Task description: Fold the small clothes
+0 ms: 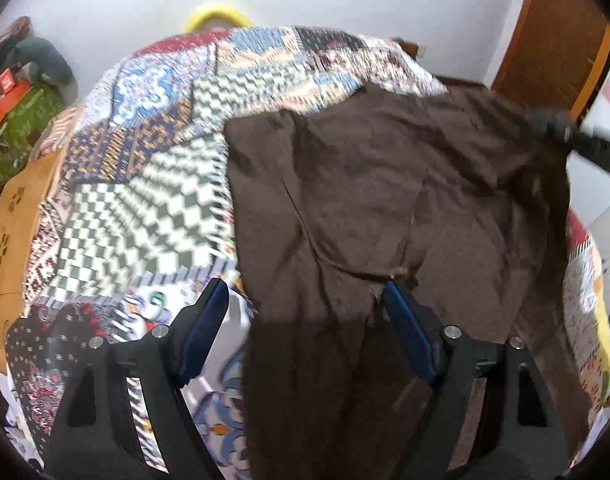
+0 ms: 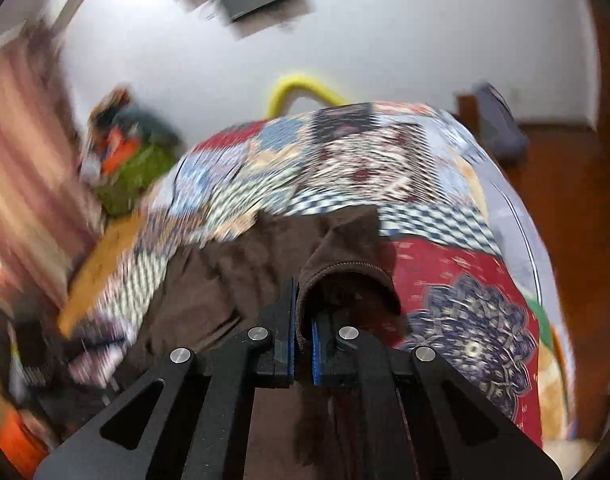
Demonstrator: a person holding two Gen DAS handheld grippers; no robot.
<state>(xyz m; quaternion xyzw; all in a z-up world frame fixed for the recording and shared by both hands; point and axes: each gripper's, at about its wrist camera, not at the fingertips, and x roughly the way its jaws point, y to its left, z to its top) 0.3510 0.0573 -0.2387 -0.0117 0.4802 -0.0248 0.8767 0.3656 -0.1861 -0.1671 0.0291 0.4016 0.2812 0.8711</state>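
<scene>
Evidently, to start a fold, the right gripper (image 2: 303, 316) pinched the brown garment's (image 1: 385, 184) hem off the patchwork quilt (image 1: 153, 128), while the left gripper (image 1: 305, 292) hung spread above the garment, holding nothing.

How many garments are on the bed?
1: a brown garment spread on the quilt, one hem pinched in the right claw. Others may be hidden.

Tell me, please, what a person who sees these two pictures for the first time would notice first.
The eye falls first on the dark brown cloth garment, spread over the right half of the colourful patchwork bedspread. Next comes the right gripper, whose jaws are shut on a hemmed edge of that brown garment and lift it off the bedspread. The left gripper hangs over the garment's left edge with its jaws wide open, holding nothing.
</scene>
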